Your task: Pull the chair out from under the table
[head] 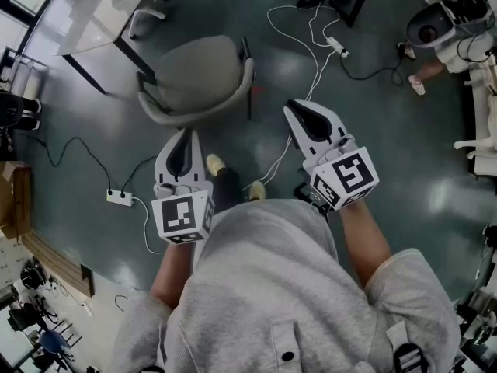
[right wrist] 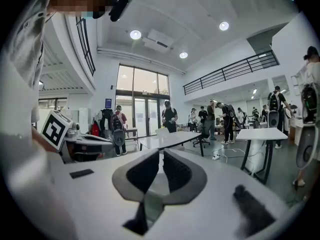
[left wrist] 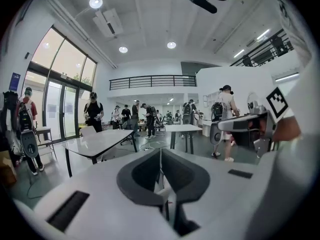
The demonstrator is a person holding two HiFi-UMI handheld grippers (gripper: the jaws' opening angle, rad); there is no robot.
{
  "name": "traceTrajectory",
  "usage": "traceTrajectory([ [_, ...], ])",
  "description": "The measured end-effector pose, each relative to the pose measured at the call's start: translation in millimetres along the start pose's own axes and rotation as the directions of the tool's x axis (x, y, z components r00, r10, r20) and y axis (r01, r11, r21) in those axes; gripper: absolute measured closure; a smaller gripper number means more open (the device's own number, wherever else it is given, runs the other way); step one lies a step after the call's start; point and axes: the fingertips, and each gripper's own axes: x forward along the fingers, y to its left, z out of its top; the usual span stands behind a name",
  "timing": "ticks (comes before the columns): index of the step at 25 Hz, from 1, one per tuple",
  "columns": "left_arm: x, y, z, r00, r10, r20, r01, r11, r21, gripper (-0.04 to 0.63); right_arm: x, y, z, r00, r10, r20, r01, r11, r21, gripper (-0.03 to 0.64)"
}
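Floor [head: 388, 154]: dark and glossy, and I'm looking steeply down on it.
Table [head: 101, 10]: pale top on dark legs, far left.
Chair [head: 198, 80]: grey, out on open floor, seat clear of the tabletop, just right of the table's near leg. It's ahead of both tools and touches neither.
Left gripper [head: 185, 142]: tongs pressed together on nothing, I've got it hovering near the chair's near side.
Right gripper [head: 305, 116]: tongs closed to a sliver, nothing pinched, right of the chair.
Cable [head: 311, 37]: white, snaking far right of the chair.
Power strip [head: 119, 197]: white, near left.
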Motion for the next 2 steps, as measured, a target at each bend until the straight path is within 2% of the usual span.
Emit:
traceTrajectory([
  [2,-1.0,0.4,-1.7,1.000,0.003,-0.005,-0.003,1.000,0.000,0.574,1.3,2.5,-0.2,1.000,0.004,0.001,-0.004,1.000,-0.005,0.577],
])
